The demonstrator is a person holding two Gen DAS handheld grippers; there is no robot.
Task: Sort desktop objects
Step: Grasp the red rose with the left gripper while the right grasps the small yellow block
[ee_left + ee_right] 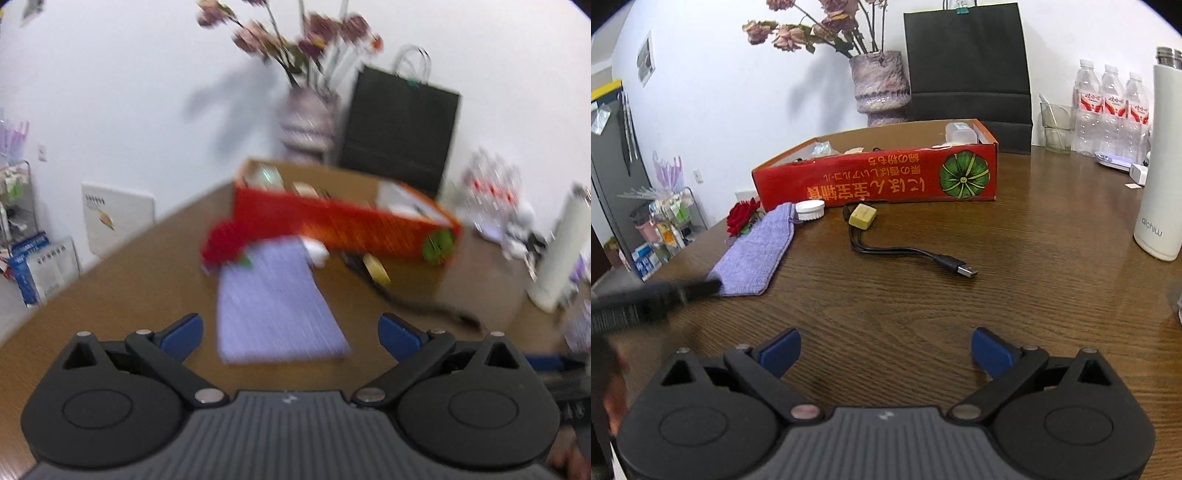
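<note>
A red cardboard box (879, 177) (332, 218) with several small items inside stands mid-table. In front of it lie a purple knitted pouch (757, 251) (273, 302), a red rose (741, 216) (221, 243), a white round lid (810, 210) (317, 251) and a yellow-hubbed USB cable (862, 215) (376, 271). My left gripper (290, 334) hangs open just short of the pouch's near edge; that view is motion-blurred. My right gripper (886, 350) is open over bare wood, well short of the cable's plug (960, 267). Neither holds anything.
A vase of dried flowers (881, 83) and a black paper bag (967, 70) stand behind the box. Water bottles (1112, 110), a glass (1056, 127) and a tall white flask (1161, 166) occupy the right side. The left gripper's dark blurred body (646, 299) enters at left.
</note>
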